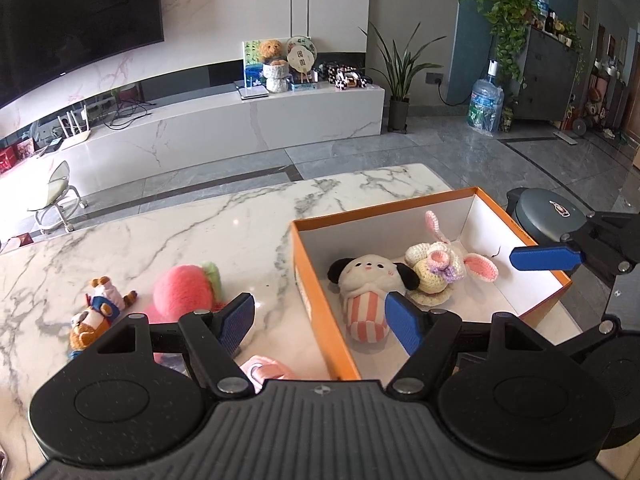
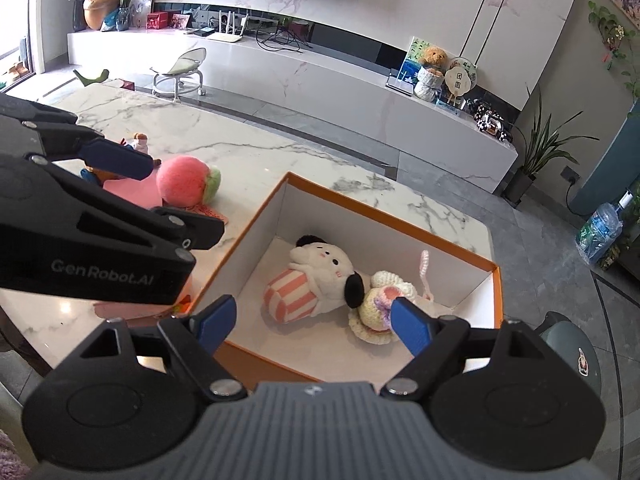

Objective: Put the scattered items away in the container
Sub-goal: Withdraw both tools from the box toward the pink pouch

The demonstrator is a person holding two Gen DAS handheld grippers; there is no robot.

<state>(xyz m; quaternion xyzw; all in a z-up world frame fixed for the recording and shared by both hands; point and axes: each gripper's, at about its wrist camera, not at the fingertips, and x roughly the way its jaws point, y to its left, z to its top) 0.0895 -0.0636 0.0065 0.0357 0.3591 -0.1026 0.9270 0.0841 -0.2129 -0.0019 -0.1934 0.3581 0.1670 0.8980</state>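
Observation:
An orange box (image 1: pixel 316 300) with a white inside stands on the marble table (image 1: pixel 180 236); it also shows in the right wrist view (image 2: pixel 496 280). In it lie a white dog plush (image 1: pixel 368 280) (image 2: pixel 320 276) with a pink striped body and a crocheted bunny (image 1: pixel 440 266) (image 2: pixel 378 304). Left of the box lie a pink peach plush (image 1: pixel 186 290) (image 2: pixel 186 180), a small bear toy (image 1: pixel 100 312) and a pink item (image 1: pixel 268 372). My left gripper (image 1: pixel 320 324) is open and empty, straddling the box's left wall. My right gripper (image 2: pixel 314 322) is open and empty above the box.
A dark round stool (image 1: pixel 540 216) (image 2: pixel 576 344) stands beside the table's right end. The right gripper's blue finger (image 1: pixel 544 258) shows over the box's right rim in the left view. A TV bench, a plant and a water bottle stand across the grey floor.

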